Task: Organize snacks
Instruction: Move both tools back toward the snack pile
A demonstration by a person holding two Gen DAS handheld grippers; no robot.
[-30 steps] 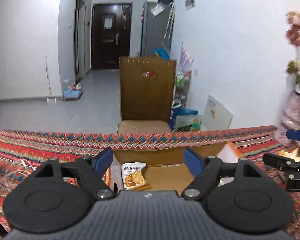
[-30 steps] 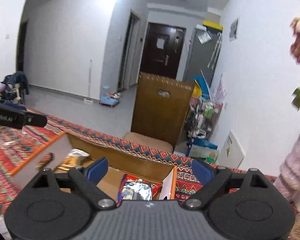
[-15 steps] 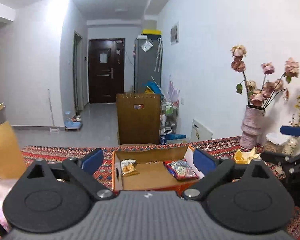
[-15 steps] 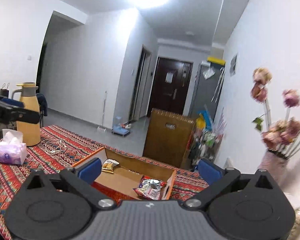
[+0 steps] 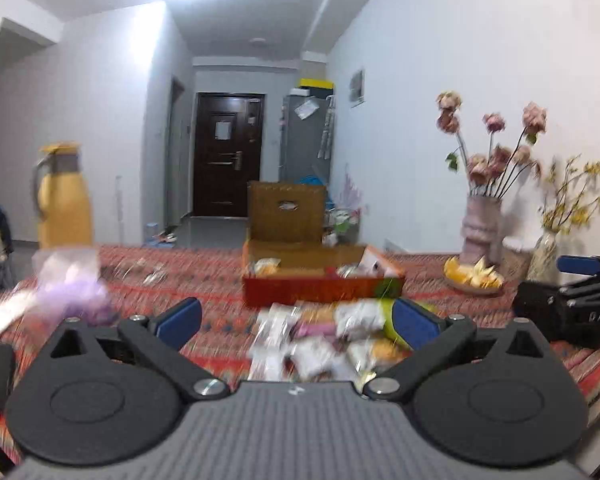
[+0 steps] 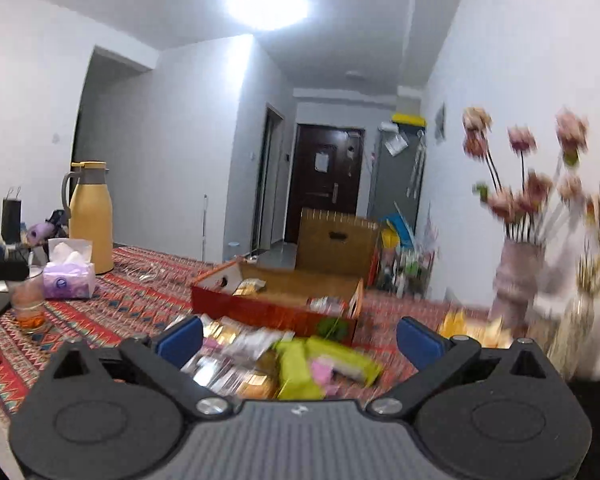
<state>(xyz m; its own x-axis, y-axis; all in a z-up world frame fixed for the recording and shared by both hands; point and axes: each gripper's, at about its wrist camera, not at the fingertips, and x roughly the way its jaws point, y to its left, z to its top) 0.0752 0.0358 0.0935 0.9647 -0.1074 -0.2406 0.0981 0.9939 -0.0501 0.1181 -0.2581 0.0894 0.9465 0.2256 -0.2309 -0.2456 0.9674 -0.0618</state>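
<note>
Far left on the patterned worktop [image 6: 112,304]: yellow flask [image 6: 90,218], tissue pack [image 6: 69,276] just beside it, glass [image 6: 27,304] nearer the edge. Centre: snacks [image 6: 268,364] heaped loose, blurred, just in front of an open box [image 6: 268,310] with a few packets inside. Left claw [image 5: 296,320] released, spread wide above the heap, gripping nothing. Right claw [image 6: 298,338] likewise spread wide, empty, over green packets [image 6: 300,364]. Right: plate [image 5: 474,278] of yellow pieces, vase [image 5: 482,230] of pink flowers by the wall.

Each hand-held gripper [image 5: 296,320]: black linkage arms, blue finger pads [image 6: 180,334], silver screws, ribbed grey body
</note>
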